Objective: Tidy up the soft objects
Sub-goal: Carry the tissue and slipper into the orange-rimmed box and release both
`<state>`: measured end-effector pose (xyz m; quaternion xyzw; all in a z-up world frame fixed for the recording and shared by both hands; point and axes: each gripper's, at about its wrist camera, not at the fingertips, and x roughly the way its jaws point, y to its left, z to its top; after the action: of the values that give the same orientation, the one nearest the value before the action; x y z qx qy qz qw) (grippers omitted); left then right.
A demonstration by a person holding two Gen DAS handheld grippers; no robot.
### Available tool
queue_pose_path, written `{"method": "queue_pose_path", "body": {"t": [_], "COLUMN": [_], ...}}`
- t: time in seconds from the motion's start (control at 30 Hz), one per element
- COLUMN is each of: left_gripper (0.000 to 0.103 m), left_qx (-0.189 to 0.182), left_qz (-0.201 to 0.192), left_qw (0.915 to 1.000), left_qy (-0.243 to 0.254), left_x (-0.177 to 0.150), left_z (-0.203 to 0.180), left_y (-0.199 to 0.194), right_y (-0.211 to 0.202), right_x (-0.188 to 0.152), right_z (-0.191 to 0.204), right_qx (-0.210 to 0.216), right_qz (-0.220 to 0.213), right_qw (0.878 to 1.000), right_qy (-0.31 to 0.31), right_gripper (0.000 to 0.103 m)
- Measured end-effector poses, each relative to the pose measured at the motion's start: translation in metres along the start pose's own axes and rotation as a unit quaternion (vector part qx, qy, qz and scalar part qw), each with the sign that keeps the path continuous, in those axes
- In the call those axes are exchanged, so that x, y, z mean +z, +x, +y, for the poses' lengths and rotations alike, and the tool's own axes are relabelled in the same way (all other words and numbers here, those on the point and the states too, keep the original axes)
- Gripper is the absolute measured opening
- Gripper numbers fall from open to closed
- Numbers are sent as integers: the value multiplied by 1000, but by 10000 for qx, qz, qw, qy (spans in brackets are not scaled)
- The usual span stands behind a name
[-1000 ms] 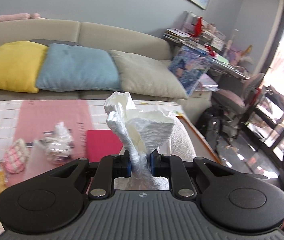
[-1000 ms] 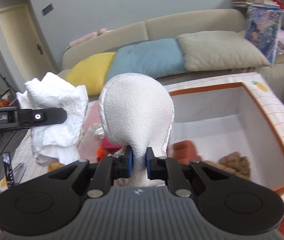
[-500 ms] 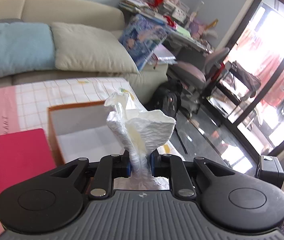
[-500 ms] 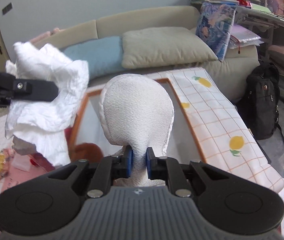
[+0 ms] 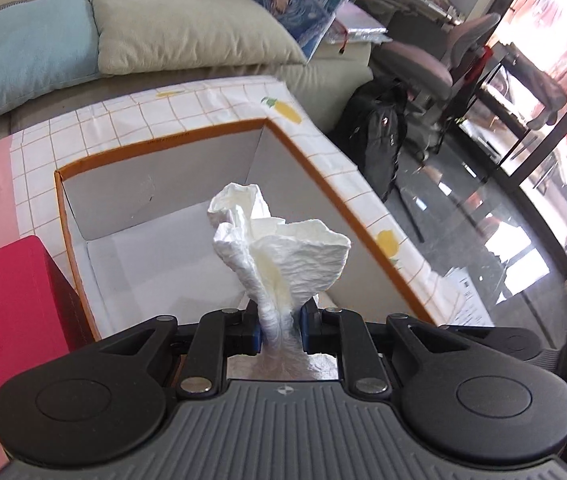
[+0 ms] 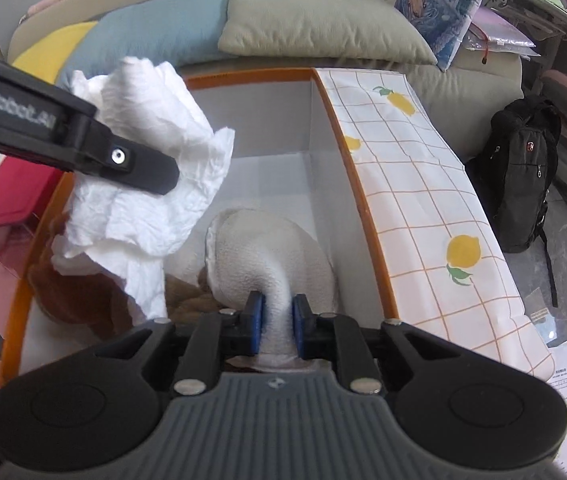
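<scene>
Right wrist view: right tongs (image 6: 276,316) clamp a white fleece pad (image 6: 271,248), low inside the orange-rimmed box (image 6: 367,216). Left tongs (image 5: 280,322) pinch crumpled tissue (image 5: 279,248) above it. Step: depositing; next, open both, probably.

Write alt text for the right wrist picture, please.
The right tongs pinch a white fuzzy pad over an open orange-rimmed box. The left tongs hold crumpled white paper over it too; brown plush lies inside.
</scene>
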<state>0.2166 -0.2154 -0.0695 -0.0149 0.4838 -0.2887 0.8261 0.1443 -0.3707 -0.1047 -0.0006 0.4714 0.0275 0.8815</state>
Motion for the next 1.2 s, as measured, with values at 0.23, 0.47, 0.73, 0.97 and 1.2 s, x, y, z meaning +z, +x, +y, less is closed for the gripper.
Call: {"method": "queue_pose_path", "body": {"t": [0.23,0.47,0.73,0.97,1.2], "left_gripper": [22,40,81,88,88], "left_qx": [66,450,559,400,186], "left_qz": [221,200,-150,-542,-792], "left_qw": [9997,9984,9975,9974,9963], "left_qy": [43,292,413,237,294], "left_x": [-2,-7,-8,0,-2], "left_z": [2,-1,-2,-1,-9], "left_y": [20,22,-1,-35,-72], "right_y": [5,5,-4,-25,-51], "right_x": [3,3,3,9,12], "right_z": [4,10,20,21,28], "right_qx": [-50,-94,-140,-271,-366], "right_qz": [44,63,-10,-188,-373], "right_qw": [9998,9995,9991,9985,9974], "right_qy": [-177,-288,-407,-434,-491], "right_gripper": [18,24,56,70,80]}}
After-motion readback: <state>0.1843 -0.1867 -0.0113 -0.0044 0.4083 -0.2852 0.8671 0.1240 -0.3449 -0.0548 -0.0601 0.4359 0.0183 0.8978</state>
